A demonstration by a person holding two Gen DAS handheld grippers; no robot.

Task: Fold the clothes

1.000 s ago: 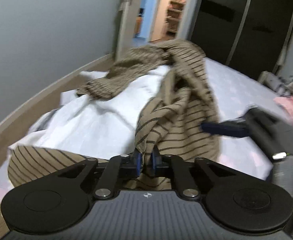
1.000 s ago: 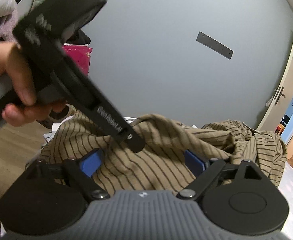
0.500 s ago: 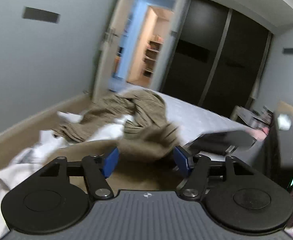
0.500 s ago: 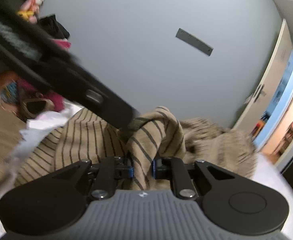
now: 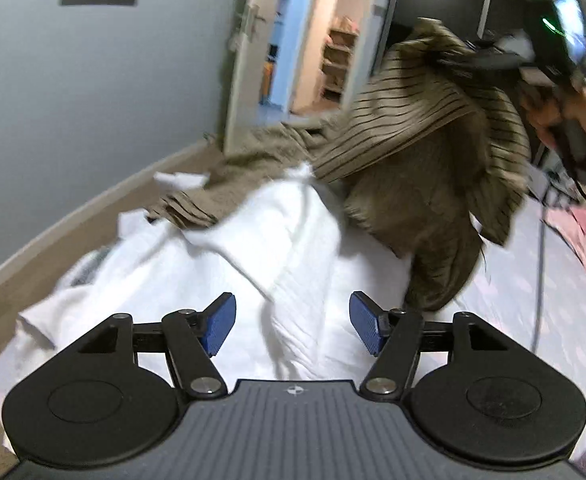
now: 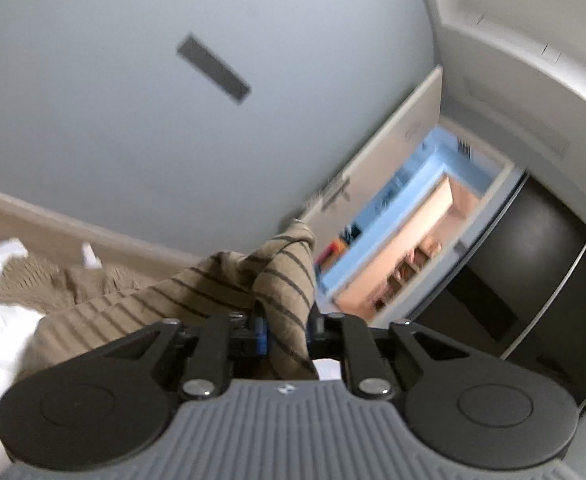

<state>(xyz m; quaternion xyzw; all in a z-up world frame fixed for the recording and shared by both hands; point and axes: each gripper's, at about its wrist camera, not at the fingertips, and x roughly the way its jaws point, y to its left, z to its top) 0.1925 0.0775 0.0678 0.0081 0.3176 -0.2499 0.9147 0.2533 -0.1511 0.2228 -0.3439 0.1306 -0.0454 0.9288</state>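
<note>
The right gripper [image 6: 287, 338] is clamped on a fold of the striped brown garment [image 5: 425, 128], holding it lifted above the white cloth [image 5: 253, 248], with one end trailing down across that cloth's far side. The left gripper [image 5: 293, 322] hangs spread wide over the white cloth's near part, holding nothing.
</note>
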